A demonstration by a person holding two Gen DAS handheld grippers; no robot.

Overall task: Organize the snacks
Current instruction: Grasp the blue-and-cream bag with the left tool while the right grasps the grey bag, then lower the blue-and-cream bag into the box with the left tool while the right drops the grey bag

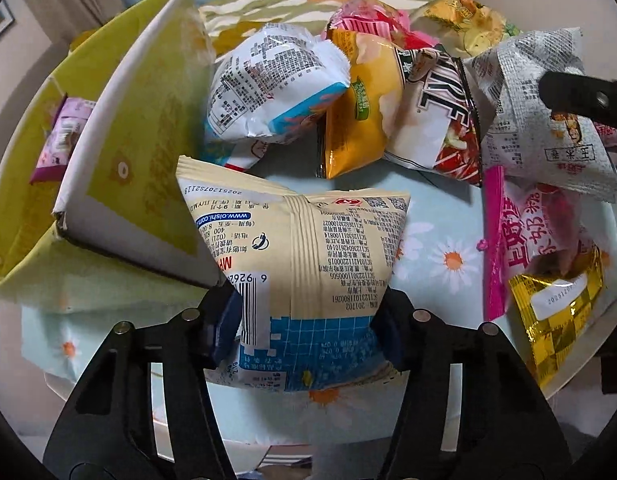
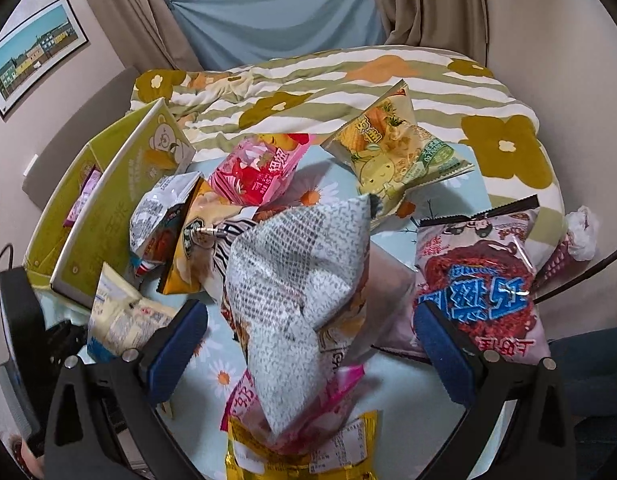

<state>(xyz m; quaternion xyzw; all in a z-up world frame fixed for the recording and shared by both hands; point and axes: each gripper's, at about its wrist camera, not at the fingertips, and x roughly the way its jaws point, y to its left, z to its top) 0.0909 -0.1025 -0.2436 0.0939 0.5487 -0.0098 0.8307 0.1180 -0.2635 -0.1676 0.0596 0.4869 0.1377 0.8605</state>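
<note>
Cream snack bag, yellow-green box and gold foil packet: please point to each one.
Cream snack bag (image 1: 308, 264): left wrist view, printed back panel.
Yellow-green box (image 1: 148, 148): left wrist view, raised flap.
Gold foil packet (image 1: 556, 320): left wrist view, checkered front.

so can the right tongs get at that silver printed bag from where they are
Probably yes. The right tongs are open, and the silver printed bag stands between the pads on top of the pile, nothing covering it. The pink packet beneath might shift when it is lifted.
</note>
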